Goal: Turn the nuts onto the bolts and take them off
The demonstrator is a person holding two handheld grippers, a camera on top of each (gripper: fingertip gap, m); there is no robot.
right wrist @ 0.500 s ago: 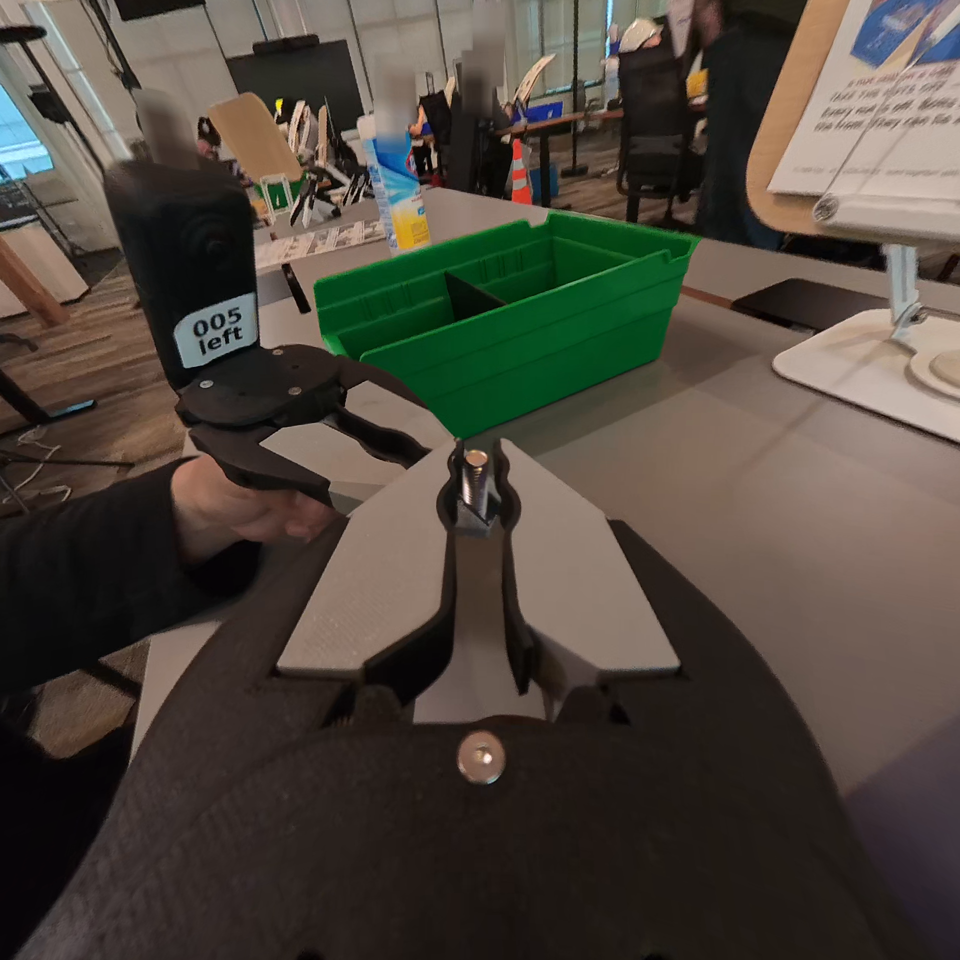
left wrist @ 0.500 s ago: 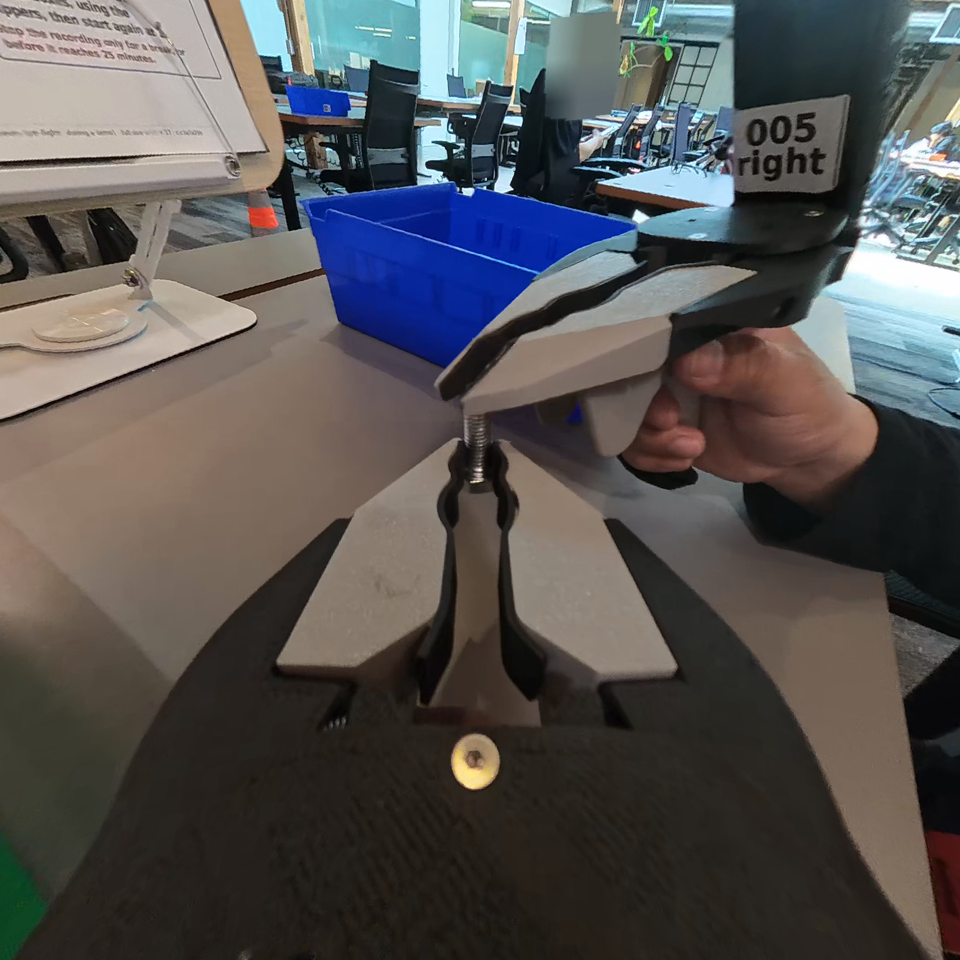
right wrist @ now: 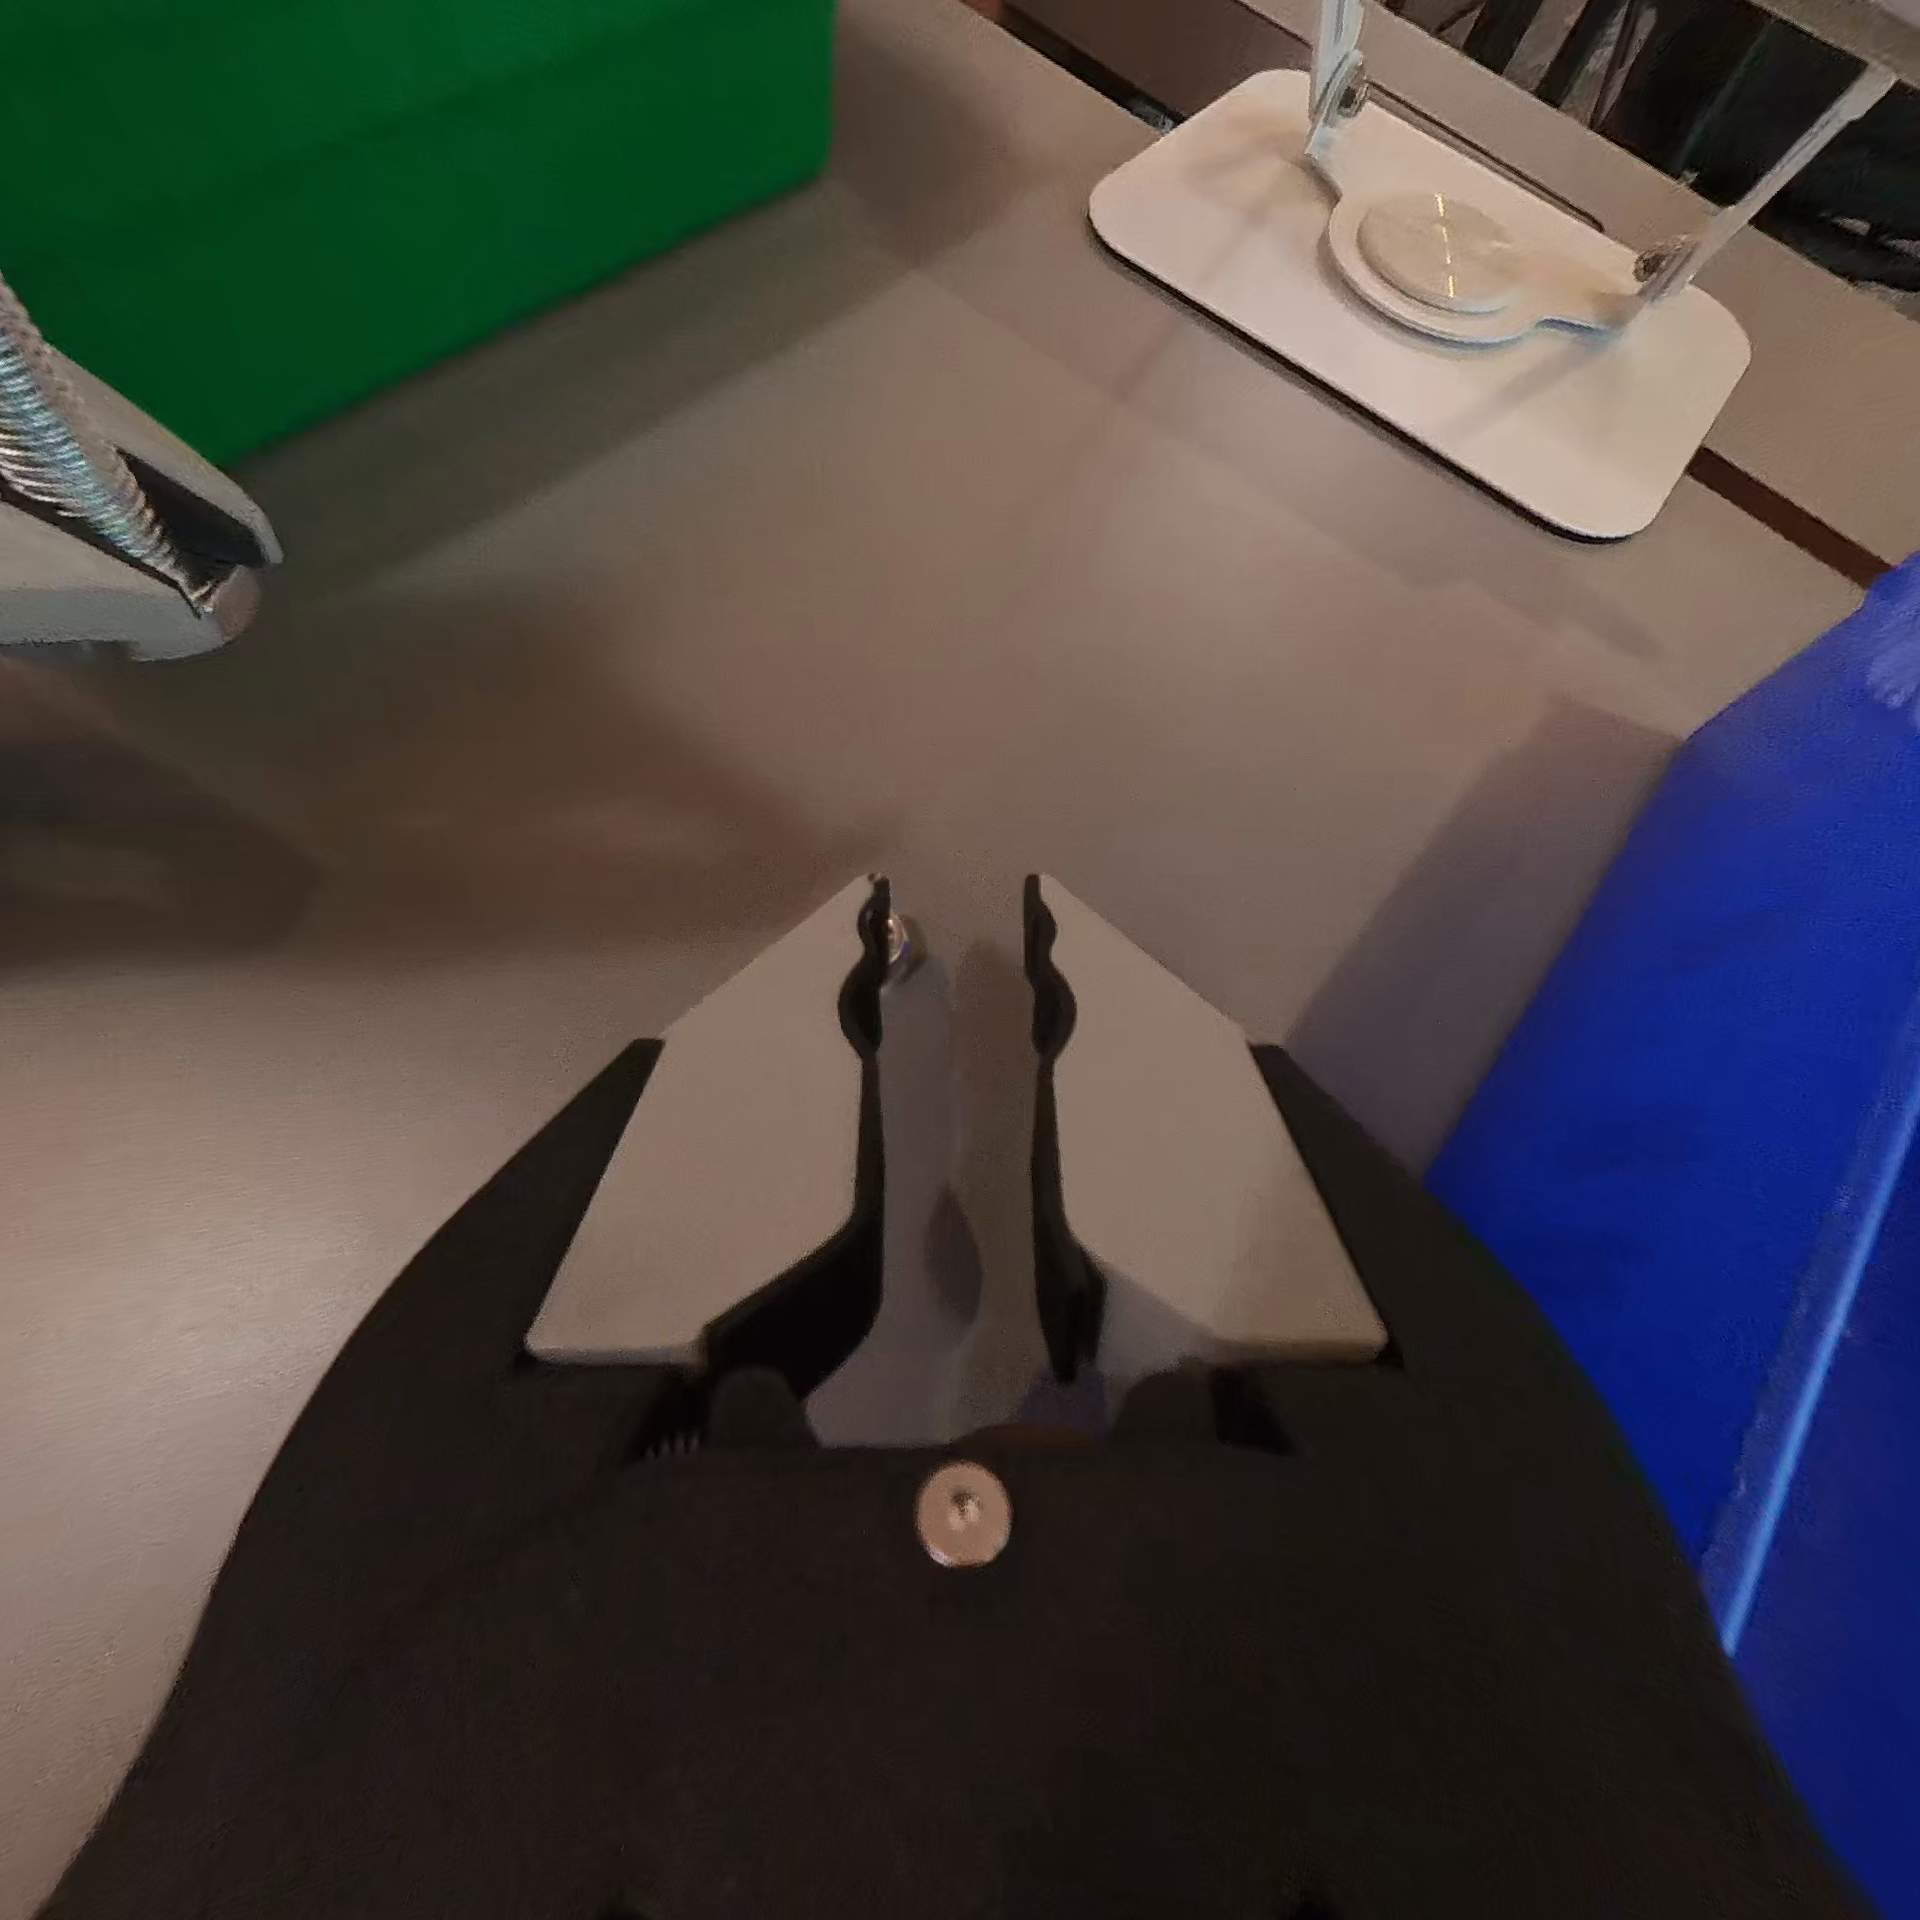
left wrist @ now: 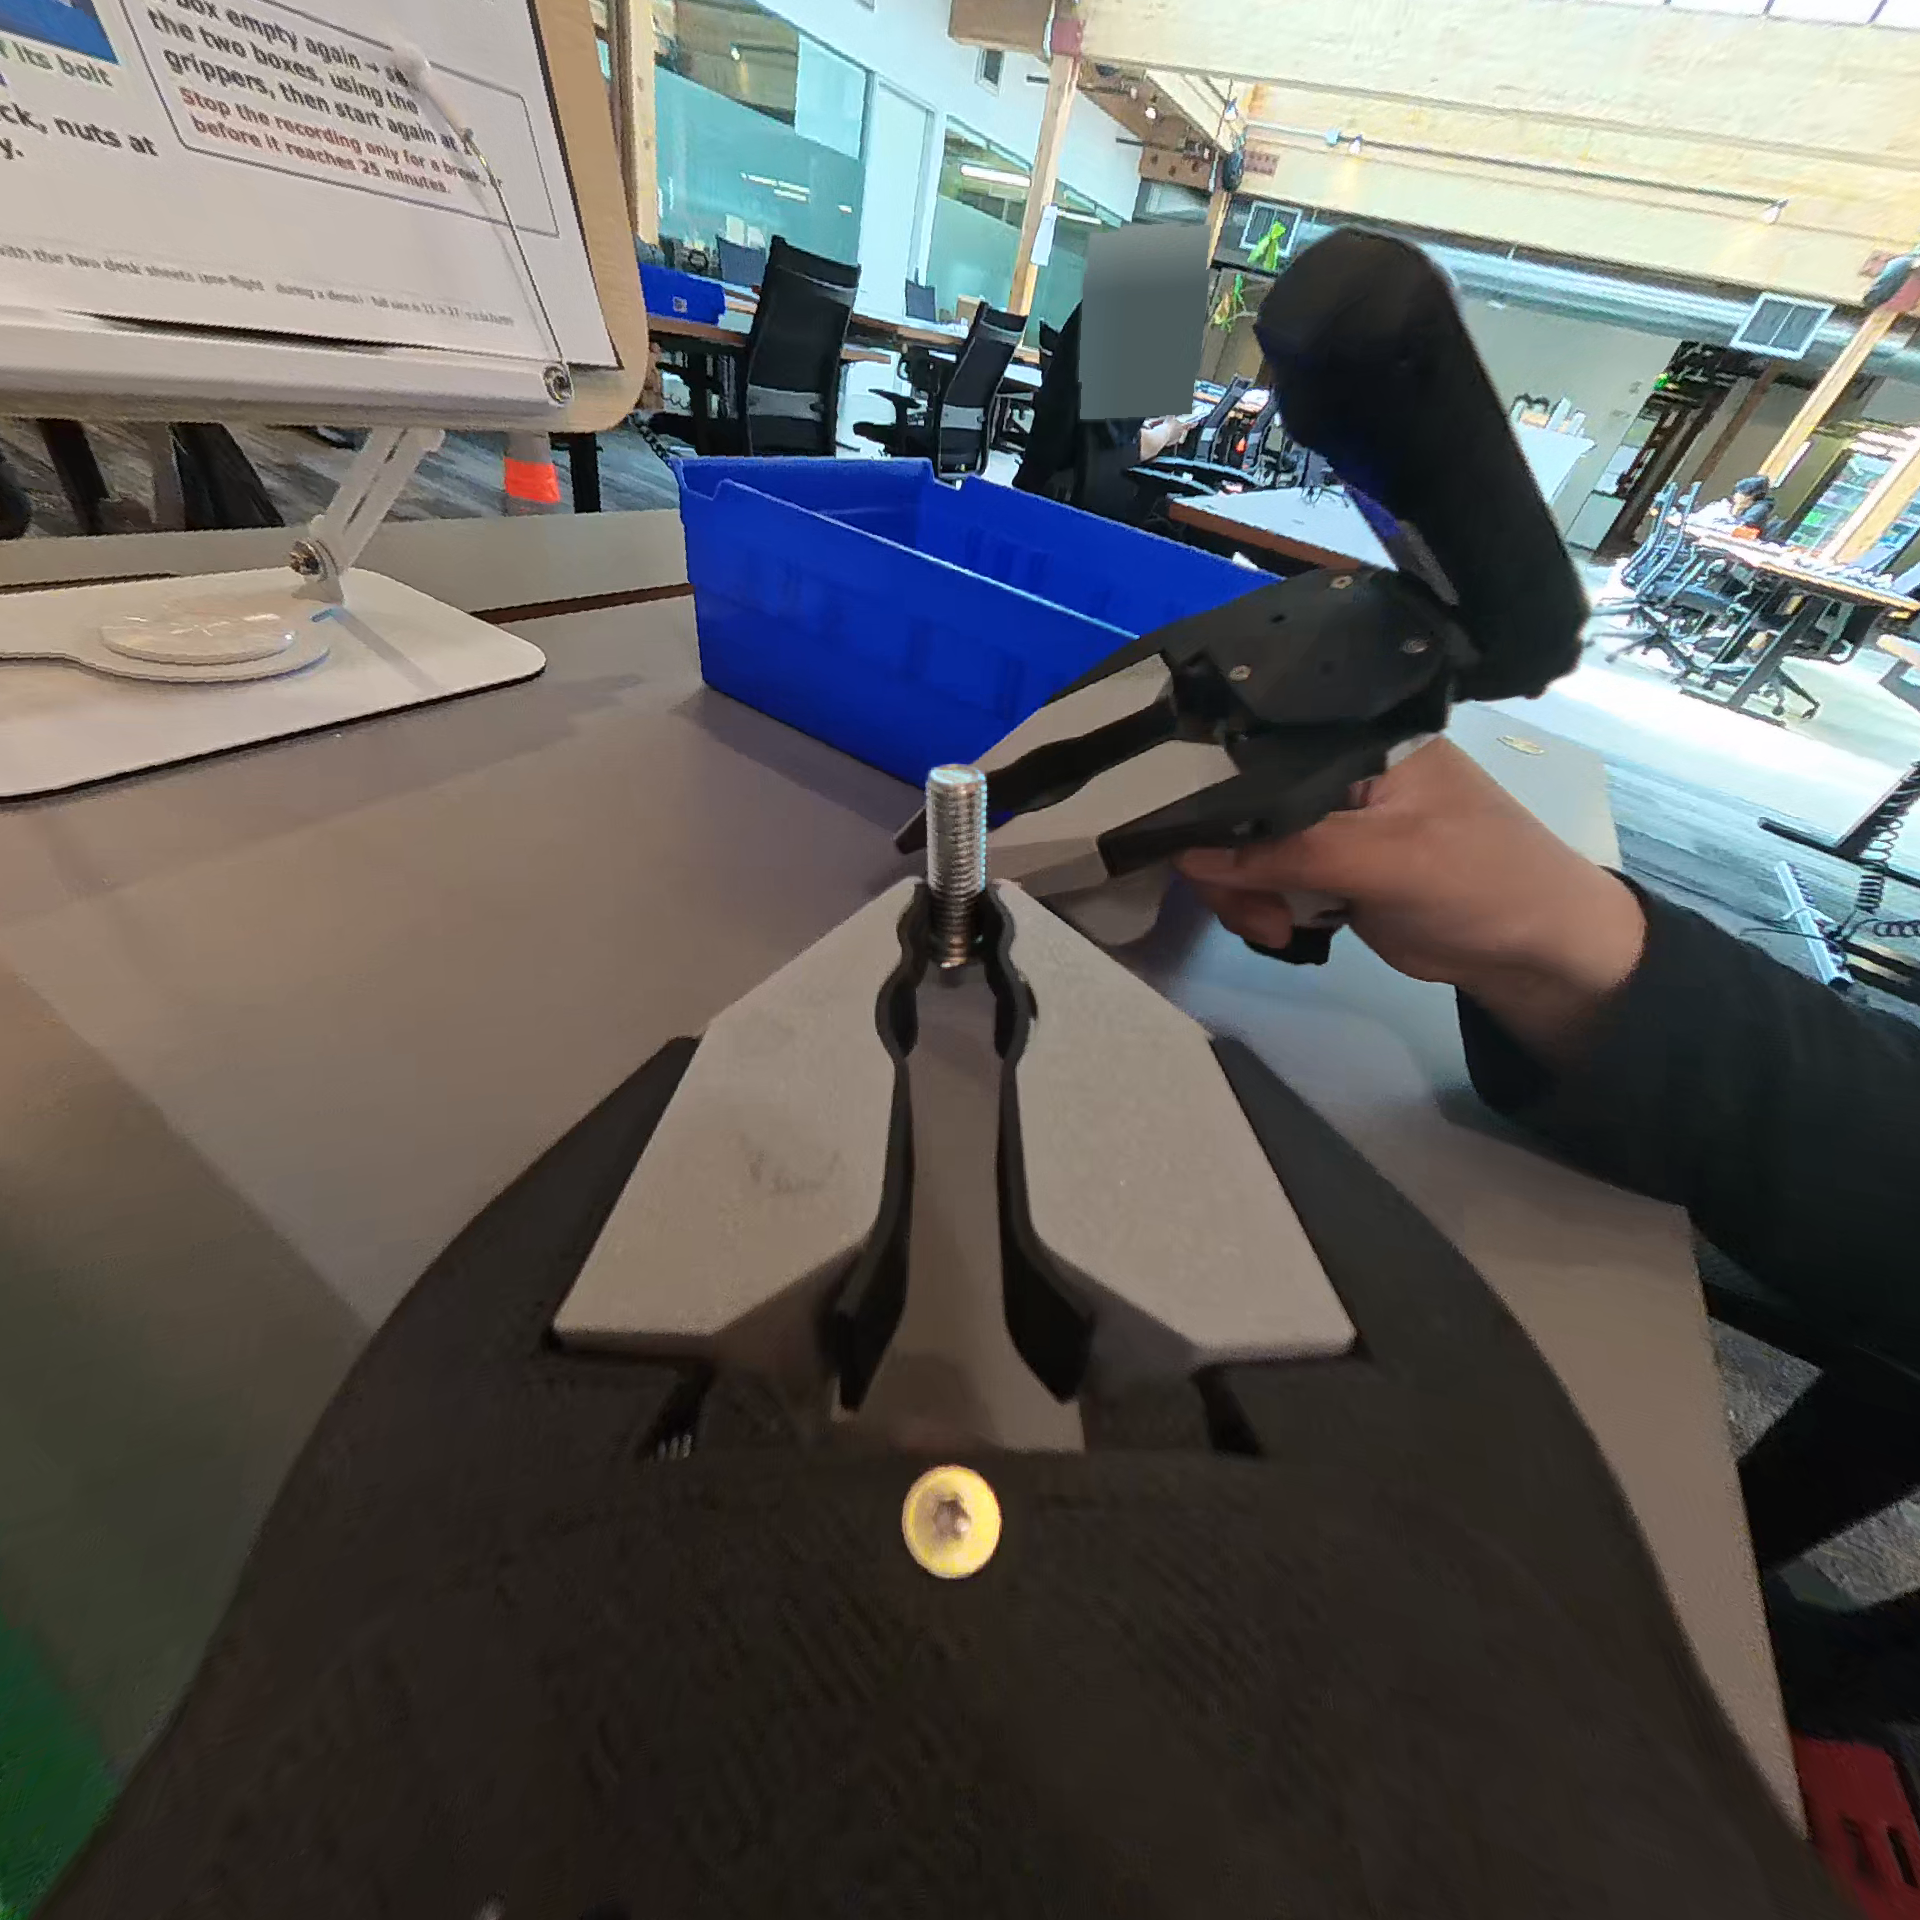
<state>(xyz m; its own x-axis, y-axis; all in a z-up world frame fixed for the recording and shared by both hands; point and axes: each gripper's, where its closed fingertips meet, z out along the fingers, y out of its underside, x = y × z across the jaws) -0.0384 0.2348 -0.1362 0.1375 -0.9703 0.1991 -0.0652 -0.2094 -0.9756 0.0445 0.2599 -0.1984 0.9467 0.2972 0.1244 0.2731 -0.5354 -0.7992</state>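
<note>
Left gripper [left wrist: 956, 935] pinches the bolt [left wrist: 954, 847] upright mid-frame; right gripper [right wrist: 951, 914] slightly parted, maybe a nut [right wrist: 900, 940] inside.

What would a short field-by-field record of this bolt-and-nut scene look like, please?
left claw: shut on the bolt
bolt: upright, threaded end up, no nut on the visible thread
right claw: just beside the bolt, tips slightly apart
shiny piece: against one finger of the right claw, possibly a nut; grip unclear
blue bin: on the table, behind the bolt
green bin: far side in the right wrist view
</note>
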